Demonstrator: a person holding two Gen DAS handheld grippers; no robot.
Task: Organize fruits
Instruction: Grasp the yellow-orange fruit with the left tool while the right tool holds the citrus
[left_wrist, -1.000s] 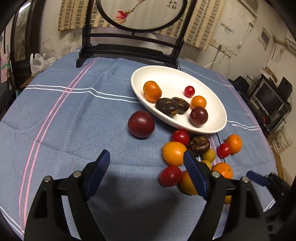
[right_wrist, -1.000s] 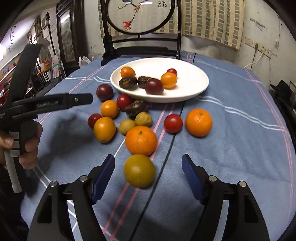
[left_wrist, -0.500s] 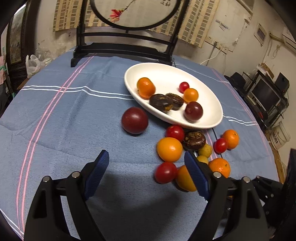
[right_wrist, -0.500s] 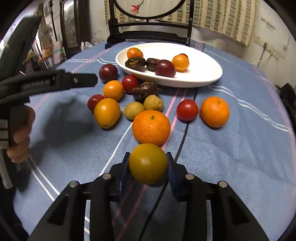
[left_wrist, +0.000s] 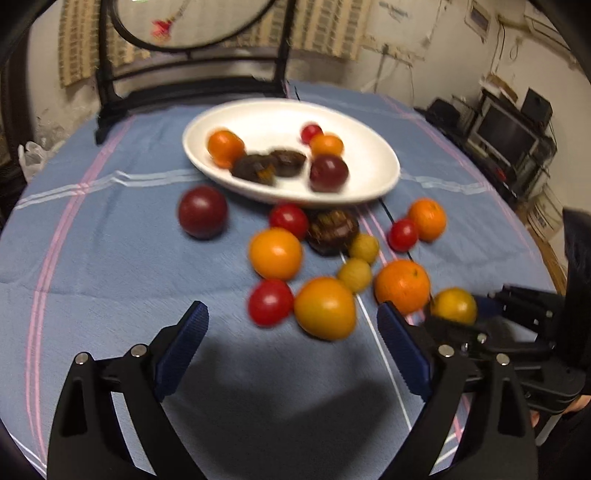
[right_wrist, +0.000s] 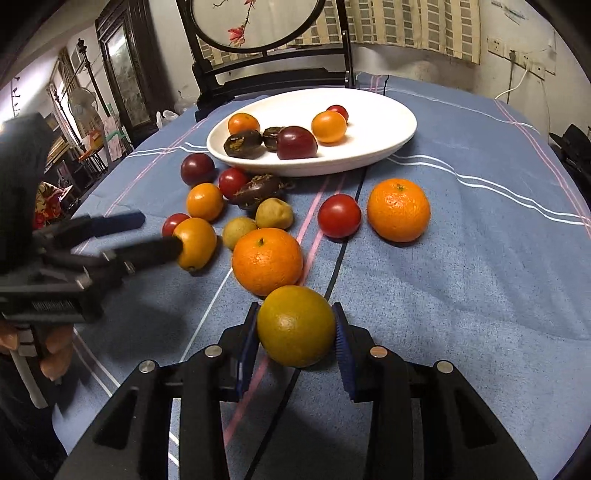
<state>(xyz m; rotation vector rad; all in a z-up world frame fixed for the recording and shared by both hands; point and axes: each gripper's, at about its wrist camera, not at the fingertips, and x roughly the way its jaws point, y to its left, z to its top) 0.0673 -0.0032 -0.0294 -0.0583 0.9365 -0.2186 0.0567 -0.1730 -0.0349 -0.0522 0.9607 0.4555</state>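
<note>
Left wrist view: motion-blurred fruits (left_wrist: 325, 314); right tool (left_wrist: 458, 314) partly hidden.

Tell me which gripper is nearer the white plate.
Neither clearly: both sit well short of the white plate, with loose fruit between. The right gripper holds a yellow-green orange; the left gripper, jaws opening, nears an orange fruit.

A lived-in home room. A bench under a blue striped cloth (right_wrist: 480, 258) carries a white plate (right_wrist: 380, 122) of fruit, with a dark carved wooden stand (right_wrist: 266, 70) holding a round painted panel behind it. A TV (left_wrist: 506, 129) sits on a cluttered shelf, sockets (right_wrist: 517, 59) and loose cables on the scuffed wall, and a dark wooden cabinet (right_wrist: 125, 85) stands aside.
</note>
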